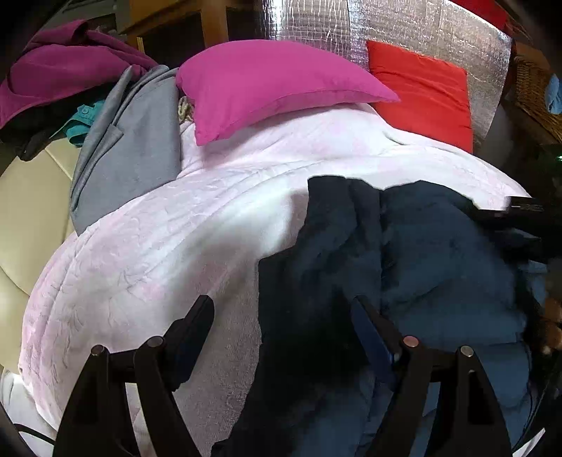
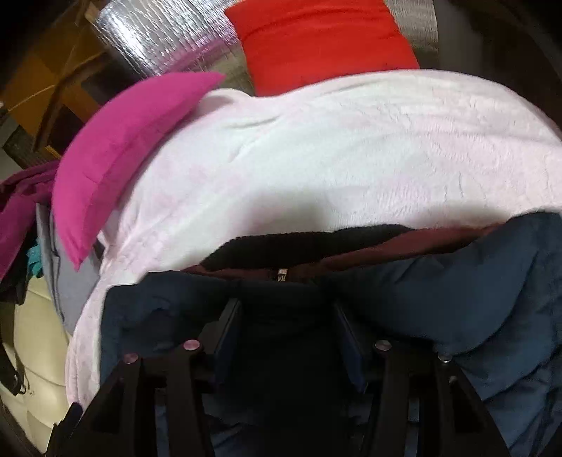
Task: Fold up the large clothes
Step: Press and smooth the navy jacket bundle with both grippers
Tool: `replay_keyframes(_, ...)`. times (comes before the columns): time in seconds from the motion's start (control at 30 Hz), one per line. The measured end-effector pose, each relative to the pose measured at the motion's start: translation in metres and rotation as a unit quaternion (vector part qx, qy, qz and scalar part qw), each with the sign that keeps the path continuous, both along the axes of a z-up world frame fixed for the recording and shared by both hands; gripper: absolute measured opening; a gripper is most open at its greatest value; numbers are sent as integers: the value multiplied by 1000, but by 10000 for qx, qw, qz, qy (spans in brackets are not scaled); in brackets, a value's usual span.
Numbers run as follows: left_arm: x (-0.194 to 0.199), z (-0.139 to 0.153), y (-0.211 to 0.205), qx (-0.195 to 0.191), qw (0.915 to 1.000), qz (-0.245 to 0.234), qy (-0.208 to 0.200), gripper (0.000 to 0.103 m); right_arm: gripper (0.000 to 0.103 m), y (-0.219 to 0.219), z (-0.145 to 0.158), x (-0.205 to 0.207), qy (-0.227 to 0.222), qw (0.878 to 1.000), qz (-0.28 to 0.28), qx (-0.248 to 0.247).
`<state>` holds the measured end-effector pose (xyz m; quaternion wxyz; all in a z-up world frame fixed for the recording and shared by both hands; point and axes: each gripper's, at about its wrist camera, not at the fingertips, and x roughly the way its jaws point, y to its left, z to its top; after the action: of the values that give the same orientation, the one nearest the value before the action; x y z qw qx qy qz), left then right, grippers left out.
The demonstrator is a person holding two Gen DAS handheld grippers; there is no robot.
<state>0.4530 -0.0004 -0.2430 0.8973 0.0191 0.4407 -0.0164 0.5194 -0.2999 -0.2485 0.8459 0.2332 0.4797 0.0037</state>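
Note:
A large navy padded jacket (image 1: 439,253) lies crumpled on a pale pink blanket (image 1: 175,246). My left gripper (image 1: 282,306) hovers open and wide over the jacket's left edge; its left finger is over the blanket and its right finger over dark fabric. In the right wrist view the jacket (image 2: 491,281) shows a black fleece collar (image 2: 316,239), a maroon lining and a small neck label (image 2: 282,274). My right gripper (image 2: 286,309) sits just below that label, jaws apart. Dark fabric lies between the fingers, and the pads do not visibly press on it.
A magenta pillow (image 1: 267,81) and a red pillow (image 1: 428,91) lie at the blanket's far end against silver foil sheeting (image 1: 386,28). Grey (image 1: 133,147) and purple (image 1: 59,66) garments are heaped at the left, above a cream padded surface (image 1: 24,197). A wicker basket (image 1: 537,91) stands at the far right.

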Motion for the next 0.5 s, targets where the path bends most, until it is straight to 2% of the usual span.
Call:
replay_keyframes(0.13, -7, 4, -1, -184, 9998, -76, -20, 81, 57, -14, 34, -47, -587, 9980, -19, 213)
replay_keyframes(0.27, -11, 0, -4, 16, 9999, -141, -13, 81, 57, -38, 55, -115, -852, 9960, -207, -195)
replay_keyframes(0.37, -10, -10, -3, 31, 9997, -121, 230, 81, 57, -61, 50, -173, -799, 9953, -464, -283)
replay_keyframes(0.4, -8, -16, -4, 63, 9993, -119, 358, 81, 60, -67, 44, -192, -745, 9954, -542, -281)
replay_keyframes(0.43, -7, -25, -6, 148, 9984, -128, 536, 81, 64, -70, 36, -203, -676, 9958, -569, -235)
replay_keyframes(0.5, -7, -31, -7, 100, 9982, -114, 587, 81, 64, -69, 13, -214, -302, 9980, -514, -224)
